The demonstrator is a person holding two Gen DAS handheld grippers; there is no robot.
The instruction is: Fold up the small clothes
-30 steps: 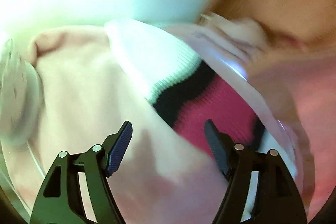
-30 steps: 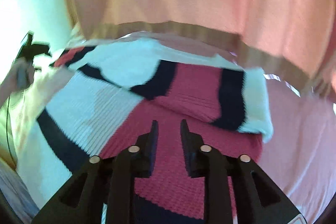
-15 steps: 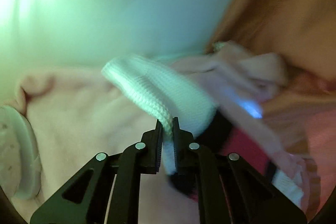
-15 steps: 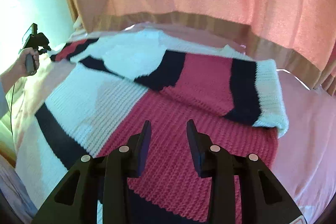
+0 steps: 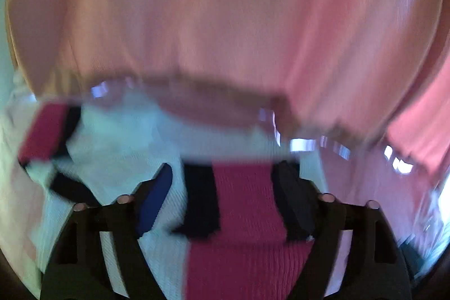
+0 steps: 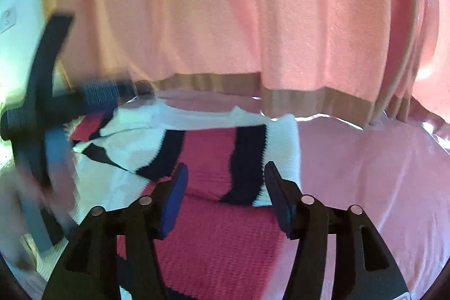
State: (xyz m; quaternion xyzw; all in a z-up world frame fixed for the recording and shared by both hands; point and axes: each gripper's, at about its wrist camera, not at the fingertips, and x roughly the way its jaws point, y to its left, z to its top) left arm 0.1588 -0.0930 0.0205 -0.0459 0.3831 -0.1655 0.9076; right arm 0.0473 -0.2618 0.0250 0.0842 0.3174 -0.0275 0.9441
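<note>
A knit sweater with red, black and white blocks point(image 6: 213, 159) lies partly folded on a pink bed cover point(image 6: 365, 173); a sleeve with a white cuff is laid across its body. My right gripper point(image 6: 225, 187) is open and empty just above the red part. My left gripper point(image 5: 225, 193) is open and empty over the same sweater point(image 5: 242, 215); this view is blurred by motion. The left gripper also shows as a dark blur at the left of the right wrist view point(image 6: 50, 103).
A peach-pink curtain with a tan hem point(image 6: 253, 33) hangs behind the bed. A pale wall with a socket point(image 6: 8, 18) is at the far left. Bare pink bed cover lies to the right of the sweater.
My left gripper let go of the white cuff, opened and swung round toward the curtain side. My right gripper opened wide from nearly shut. The sleeve now lies across the sweater.
</note>
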